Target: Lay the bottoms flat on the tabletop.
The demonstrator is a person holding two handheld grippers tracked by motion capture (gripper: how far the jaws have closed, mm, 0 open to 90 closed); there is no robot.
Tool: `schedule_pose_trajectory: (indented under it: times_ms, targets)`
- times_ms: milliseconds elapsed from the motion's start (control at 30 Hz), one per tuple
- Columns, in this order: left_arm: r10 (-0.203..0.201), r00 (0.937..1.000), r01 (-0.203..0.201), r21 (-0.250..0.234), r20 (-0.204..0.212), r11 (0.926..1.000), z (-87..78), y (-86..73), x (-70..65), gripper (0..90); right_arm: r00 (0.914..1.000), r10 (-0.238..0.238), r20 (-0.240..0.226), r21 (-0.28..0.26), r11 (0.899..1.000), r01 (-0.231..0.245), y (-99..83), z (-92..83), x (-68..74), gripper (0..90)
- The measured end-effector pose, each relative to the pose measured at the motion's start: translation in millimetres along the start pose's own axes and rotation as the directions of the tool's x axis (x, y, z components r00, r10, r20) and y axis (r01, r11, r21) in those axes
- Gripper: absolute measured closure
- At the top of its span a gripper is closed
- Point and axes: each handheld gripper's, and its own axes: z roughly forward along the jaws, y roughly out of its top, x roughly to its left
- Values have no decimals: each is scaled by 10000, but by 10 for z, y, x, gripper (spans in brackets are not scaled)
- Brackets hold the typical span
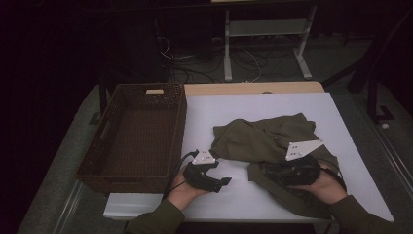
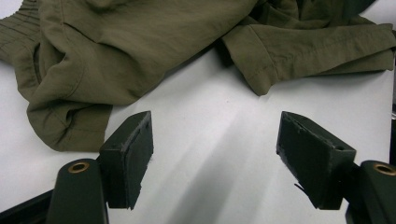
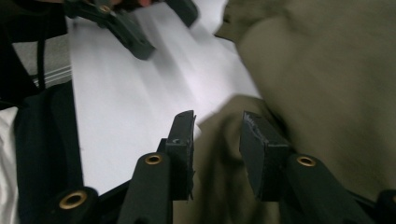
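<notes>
An olive-green garment point(image 1: 272, 141) lies crumpled on the white counter point(image 1: 253, 109), covering its right half from the middle down to the near edge. Its lower fold hangs toward the near right corner, and a hemmed flap point(image 2: 261, 70) lies flat on the bare surface in the left gripper view. The right tool point(image 1: 272, 171) rests over the garment's near part, held by the person's right hand point(image 1: 327, 187). Its jaws are parted a little, with a ridge of the cloth running up between them; the pads do not press on it. The left tool point(image 1: 225, 182), in the left hand point(image 1: 184, 191), hovers near the near edge, just left of the garment, its jaws spread wide over bare counter. A brown wicker basket point(image 1: 113, 168) sits along the left edge.
</notes>
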Motion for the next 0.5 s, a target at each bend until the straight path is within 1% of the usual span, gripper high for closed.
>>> schedule_pose_trajectory:
  times_ms: [133,233,300,333,400,433,500]
  targets:
    - [29,10000,-29,42,12,10000,7,0,-5,271,9992,-331,-202,54,9994,332,106,146,110,671]
    - [31,10000,-31,53,13,10000,1,-5,-5,271,9984,-505,-236,212,9985,510,166,274,141,679]
    - [35,10000,-35,62,5,10000,-5,-7,-3,271,9984,-543,-185,615,9966,554,166,378,133,666]
    - [21,10000,-21,28,0,10000,-6,-8,-4,271,9980,-632,-53,870,9942,634,149,434,119,647]
    - [26,10000,-26,39,4,10000,-7,-5,-3,271,9979,-636,95,1363,9887,617,101,539,71,613]
    - [23,10000,-23,46,6,10000,-3,-5,-3,271,9974,-660,272,1540,9862,610,75,580,52,595]
    - [28,10000,-28,93,10,10000,3,-7,-3,271,9968,-664,439,1876,9806,571,30,642,22,556]
